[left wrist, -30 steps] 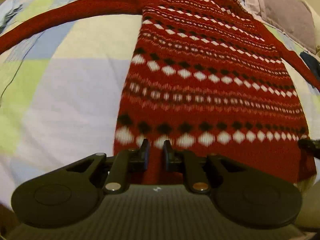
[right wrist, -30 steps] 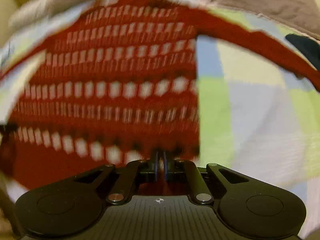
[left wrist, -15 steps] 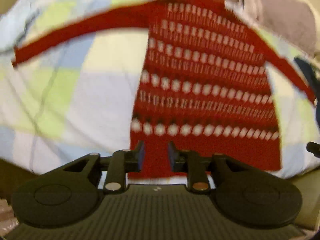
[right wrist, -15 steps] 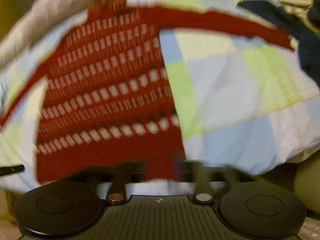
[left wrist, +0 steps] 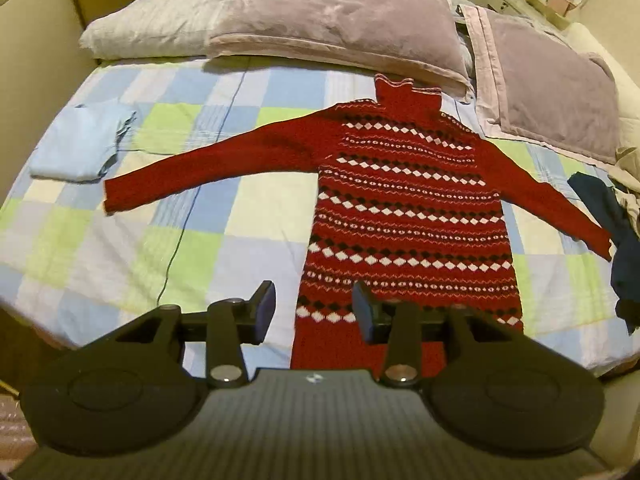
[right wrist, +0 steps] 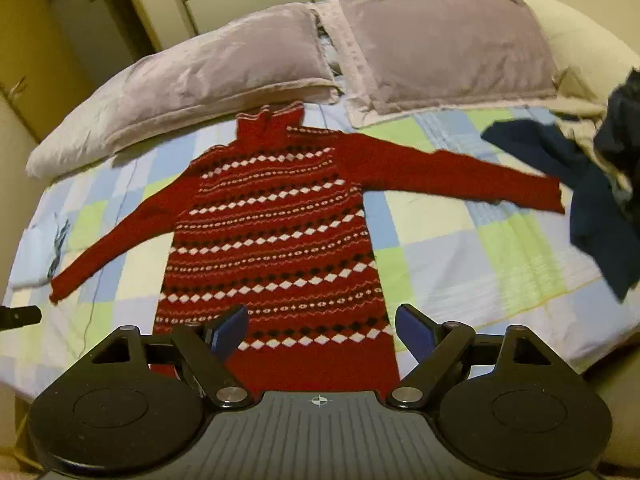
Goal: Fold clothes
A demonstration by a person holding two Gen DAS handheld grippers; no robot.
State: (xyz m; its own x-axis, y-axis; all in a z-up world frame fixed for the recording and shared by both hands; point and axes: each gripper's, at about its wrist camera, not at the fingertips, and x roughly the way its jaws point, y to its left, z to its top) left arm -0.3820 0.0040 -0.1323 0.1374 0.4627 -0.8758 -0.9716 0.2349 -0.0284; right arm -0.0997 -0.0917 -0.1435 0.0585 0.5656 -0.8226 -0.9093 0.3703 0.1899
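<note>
Seen from the left wrist, a red patterned sweater lies spread flat on a bed covered in a blue, green and white checked sheet, both sleeves stretched outward and the high collar pointing at two mauve pillows. The left tongs hang spread above the sweater's lower left corner, pinching nothing. A folded pale blue cloth rests near the left sleeve's cuff; a dark blue garment lies by the right cuff.

From the right wrist, the same sweater fills the bed's middle, hem nearest the camera. The right tongs are spread wide over the hem's right part, empty. The dark blue garment overlaps the end of the right sleeve, with the pillows beyond the collar.
</note>
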